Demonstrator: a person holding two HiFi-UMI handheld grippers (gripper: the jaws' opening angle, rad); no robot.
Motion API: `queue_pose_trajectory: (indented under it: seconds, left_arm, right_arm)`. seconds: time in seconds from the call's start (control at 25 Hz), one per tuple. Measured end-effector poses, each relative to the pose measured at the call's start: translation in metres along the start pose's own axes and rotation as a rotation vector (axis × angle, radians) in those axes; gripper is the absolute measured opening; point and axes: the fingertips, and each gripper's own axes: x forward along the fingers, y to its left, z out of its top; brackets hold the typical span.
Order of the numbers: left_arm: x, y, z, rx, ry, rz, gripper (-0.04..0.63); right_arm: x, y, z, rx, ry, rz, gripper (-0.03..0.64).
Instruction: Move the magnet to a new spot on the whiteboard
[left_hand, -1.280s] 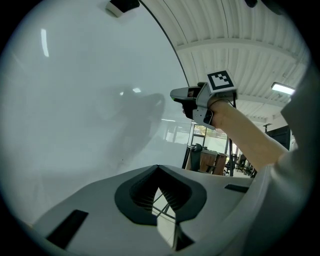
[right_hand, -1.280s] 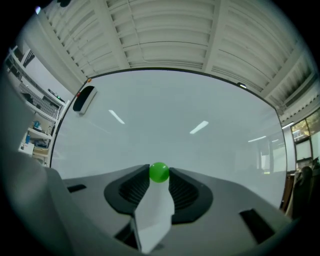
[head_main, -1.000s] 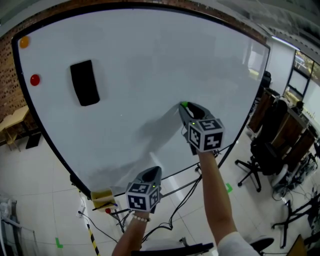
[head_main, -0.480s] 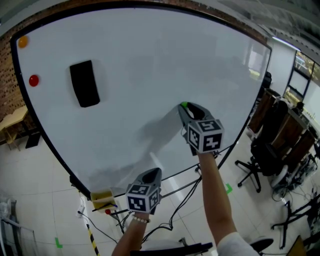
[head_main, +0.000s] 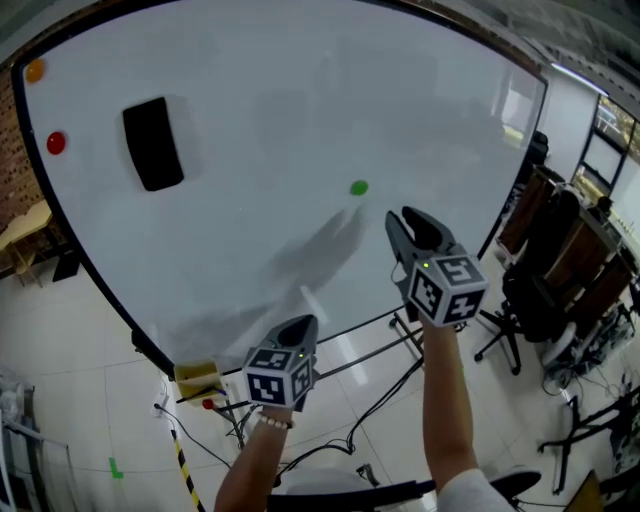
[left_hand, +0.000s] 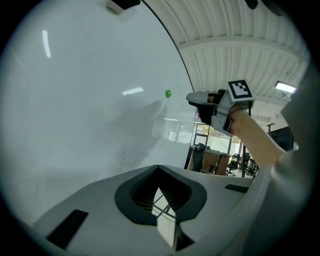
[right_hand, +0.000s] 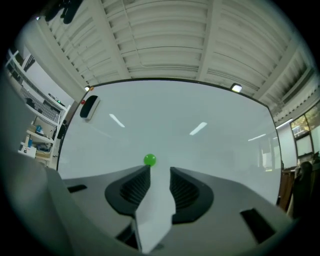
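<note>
A small green magnet (head_main: 359, 187) sticks to the whiteboard (head_main: 300, 90) near its middle, with nothing touching it. My right gripper (head_main: 405, 220) hangs just below and right of it, a short gap away. The right gripper view shows the green magnet (right_hand: 149, 160) just beyond the left jaw tip of the right gripper (right_hand: 160, 172). Its jaws stand apart and are closing slightly with nothing between them. My left gripper (head_main: 303, 325) is held low by the board's bottom edge, and the left gripper view shows the left gripper (left_hand: 158, 170) with its jaw tips together and empty.
A black eraser (head_main: 152, 143), a red magnet (head_main: 55, 143) and an orange magnet (head_main: 35, 71) sit at the board's upper left. A yellow object (head_main: 197, 380) lies by the board's lower corner. Office chairs (head_main: 540, 300) stand to the right, and cables run over the floor.
My right gripper has let go of the green magnet and drawn back down and to the right. The magnet stays on the board. The left gripper has barely moved.
</note>
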Motion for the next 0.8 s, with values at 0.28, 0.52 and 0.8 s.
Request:
queue_pose_trajectory:
  seconds: [0.28, 0.52, 0.8]
  left_arm:
    - [0.014, -0.025, -0.011, -0.005, 0.023, 0.026, -0.003]
    - [0.015, -0.067, -0.046, -0.007, 0.079, 0.052, -0.003]
    - [0.020, -0.102, -0.117, -0.026, 0.193, 0.071, -0.003]
  right_arm:
    - [-0.074, -0.034, -0.069, 0.076, 0.080, -0.044, 0.005]
    - [-0.138, -0.056, -0.180, 0.240, 0.231, -0.045, 0.003]
    - [-0.184, -0.032, -0.292, 0.415, 0.355, 0.018, 0.003]
